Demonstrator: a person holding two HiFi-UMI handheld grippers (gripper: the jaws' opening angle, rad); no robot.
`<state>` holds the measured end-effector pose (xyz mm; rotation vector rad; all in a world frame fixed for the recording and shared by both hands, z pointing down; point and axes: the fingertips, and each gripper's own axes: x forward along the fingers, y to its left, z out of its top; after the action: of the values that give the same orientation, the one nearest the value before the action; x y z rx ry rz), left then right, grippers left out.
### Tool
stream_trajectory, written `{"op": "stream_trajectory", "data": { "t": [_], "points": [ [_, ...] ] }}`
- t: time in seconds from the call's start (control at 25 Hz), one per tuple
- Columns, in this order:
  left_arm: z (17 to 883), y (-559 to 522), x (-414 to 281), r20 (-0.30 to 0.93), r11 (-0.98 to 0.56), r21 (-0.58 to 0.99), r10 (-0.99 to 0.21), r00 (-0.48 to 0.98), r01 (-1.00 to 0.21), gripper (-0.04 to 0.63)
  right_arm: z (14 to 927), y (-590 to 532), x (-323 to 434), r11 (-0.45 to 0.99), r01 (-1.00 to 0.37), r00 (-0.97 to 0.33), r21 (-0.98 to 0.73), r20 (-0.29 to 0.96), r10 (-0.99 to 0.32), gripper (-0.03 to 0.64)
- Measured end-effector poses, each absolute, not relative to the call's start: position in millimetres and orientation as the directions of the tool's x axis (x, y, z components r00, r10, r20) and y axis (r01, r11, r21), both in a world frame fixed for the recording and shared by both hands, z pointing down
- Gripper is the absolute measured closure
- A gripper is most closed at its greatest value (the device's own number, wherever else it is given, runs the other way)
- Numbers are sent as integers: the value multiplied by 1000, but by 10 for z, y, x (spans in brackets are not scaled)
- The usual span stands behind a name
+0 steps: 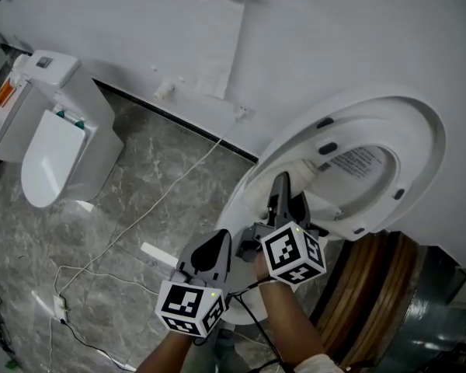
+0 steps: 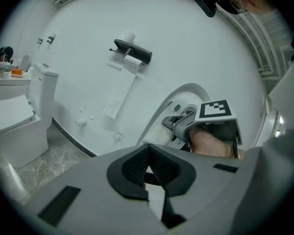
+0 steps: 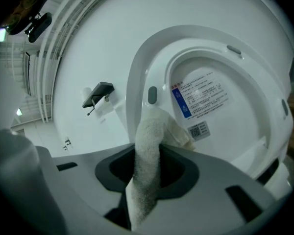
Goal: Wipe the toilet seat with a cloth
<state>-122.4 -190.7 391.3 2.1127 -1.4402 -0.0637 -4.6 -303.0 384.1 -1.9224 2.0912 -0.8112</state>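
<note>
The toilet's seat (image 1: 295,142) and lid (image 1: 404,154) stand raised against the wall at the right of the head view. My right gripper (image 1: 281,189) points up at the raised seat and is shut on a white terry cloth (image 3: 149,141). In the right gripper view the cloth's top lies against the seat ring (image 3: 137,77), beside the lid's printed label (image 3: 201,94). My left gripper (image 1: 216,247) hangs lower left of the right one, shut with nothing in it, away from the seat. The left gripper view shows its pads (image 2: 137,168) meeting.
A second white toilet (image 1: 58,142) stands at the far left on the grey marble floor. A white cable (image 1: 140,224) runs across the floor to a power strip (image 1: 60,308). A paper holder (image 2: 132,53) hangs on the wall. A round wooden thing (image 1: 373,286) is at lower right.
</note>
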Motion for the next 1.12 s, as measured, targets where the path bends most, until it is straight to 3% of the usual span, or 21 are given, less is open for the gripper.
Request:
{"op": "stream_trajectory", "data": {
  "t": [1.12],
  "points": [
    [3087, -2370, -894, 217, -338, 463, -853, 475, -819, 595, 2698, -3341, 342, 37, -847, -117, -530, 118, -986, 517]
  ]
}}
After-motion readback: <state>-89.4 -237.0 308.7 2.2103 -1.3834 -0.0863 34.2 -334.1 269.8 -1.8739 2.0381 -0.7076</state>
